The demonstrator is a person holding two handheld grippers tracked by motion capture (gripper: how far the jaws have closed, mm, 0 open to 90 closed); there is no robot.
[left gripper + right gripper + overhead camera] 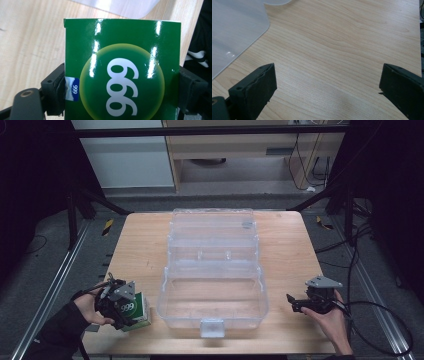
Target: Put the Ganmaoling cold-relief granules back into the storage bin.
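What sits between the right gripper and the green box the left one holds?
In the high view, the open clear plastic case lies between the right gripper and the green box, which the left gripper clamps in its jaws.

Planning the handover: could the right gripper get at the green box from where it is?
Probably not directly. The open clear bin stands between the right gripper and the green box, and the left gripper is already clamped on the box's sides. It would have to go over or around.

High view overlooks the table point(145, 245); gripper views sit close above it.
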